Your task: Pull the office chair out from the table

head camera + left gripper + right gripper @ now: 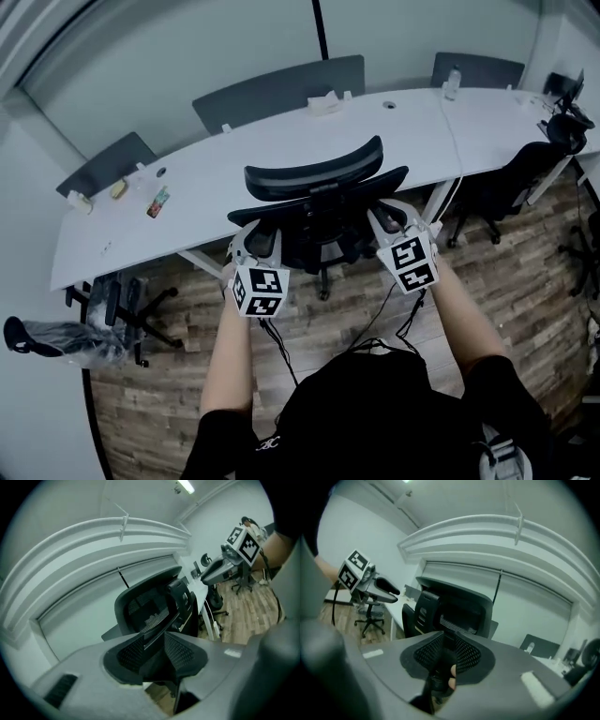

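Observation:
The black office chair (319, 202) stands close against the white curved table (281, 141), its mesh back towards me. My left gripper (258, 234) is at the chair's left side by the armrest, and my right gripper (389, 217) is at its right side. In the left gripper view the jaws (154, 651) stand apart, with the chair's back (150, 606) straight ahead and a dark chair edge showing in the gap. The right gripper's jaws (446, 653) stand a little apart, facing the chair's back (457, 606), with something dark in the narrow gap. Neither gripper's pads visibly press on anything.
Grey chair backs (281, 89) stand along the table's far side. Another black chair (506, 187) sits at the right, and a tipped one (56, 337) lies on the wooden floor at the left. Small items (157, 201) and a bottle (452, 82) rest on the table.

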Motion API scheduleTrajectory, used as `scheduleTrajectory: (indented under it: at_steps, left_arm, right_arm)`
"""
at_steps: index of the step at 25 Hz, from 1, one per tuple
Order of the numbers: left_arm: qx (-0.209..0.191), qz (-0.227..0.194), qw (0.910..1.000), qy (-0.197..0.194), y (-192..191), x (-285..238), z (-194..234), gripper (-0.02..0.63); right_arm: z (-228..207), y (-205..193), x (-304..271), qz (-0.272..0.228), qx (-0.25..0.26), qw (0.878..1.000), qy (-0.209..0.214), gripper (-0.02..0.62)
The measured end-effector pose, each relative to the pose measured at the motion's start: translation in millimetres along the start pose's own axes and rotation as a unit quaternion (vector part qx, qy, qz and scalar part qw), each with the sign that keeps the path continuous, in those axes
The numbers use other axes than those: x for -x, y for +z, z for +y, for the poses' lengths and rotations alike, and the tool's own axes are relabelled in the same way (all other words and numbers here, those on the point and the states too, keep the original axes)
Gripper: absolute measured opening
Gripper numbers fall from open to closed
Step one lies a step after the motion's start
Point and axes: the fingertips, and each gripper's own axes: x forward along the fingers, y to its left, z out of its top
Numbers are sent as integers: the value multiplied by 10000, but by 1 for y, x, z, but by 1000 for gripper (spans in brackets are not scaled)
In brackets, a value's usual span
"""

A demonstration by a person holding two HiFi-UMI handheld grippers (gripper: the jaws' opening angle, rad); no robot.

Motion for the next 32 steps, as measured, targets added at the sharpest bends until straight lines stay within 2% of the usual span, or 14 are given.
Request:
scheduleTrajectory:
  at_steps: [4,8,12,14,16,18,21,22,24,28,32]
  left_arm:
    - [-1035,242,9943,12,-2,-27,4,201]
    - [-1782,699,9814,-131,-19,-50,8,248]
    - [-2533,1262,9591,-105,-49,-64,18,258]
    - [-2798,1488,9485,-44,-63,-71,25,258]
    - [-2908,1678,9419,-9,-75,-78,32,258]
    - [-2884,1866,9392,-25,-86,-83,36,258]
    - [-2888,1976,9368,25,-98,-93,39,239]
    - [-2914,1939,9367,72,-97,-94,41,214]
    - [-2958,1905,9360,77,-96,-94,43,210]
    - [-3086,1904,9320,-6,-95,-94,43,195]
    - [-3113,2085,9271,58,-95,-92,44,189]
  right_arm:
    - [-23,-13,-26,156,997,9948,99,119]
    - [-39,-36,-49,557,1706,9830,401,193]
    - [-51,-63,-67,1024,2599,9581,631,251]
    - [-59,-78,-75,1245,3077,9416,559,262]
    - [-70,-87,-84,1359,3453,9278,375,262]
    - [-79,-93,-93,1441,3695,9177,237,262]
    - [-87,-104,-101,1585,3858,9087,151,265]
    - [-90,-105,-104,1602,3918,9060,92,264]
    - [-93,-103,-107,1639,4049,8996,-45,214]
    - [-94,-103,-105,1833,4143,8915,-35,201]
    - [-92,-103,-103,1842,4167,8902,-46,198]
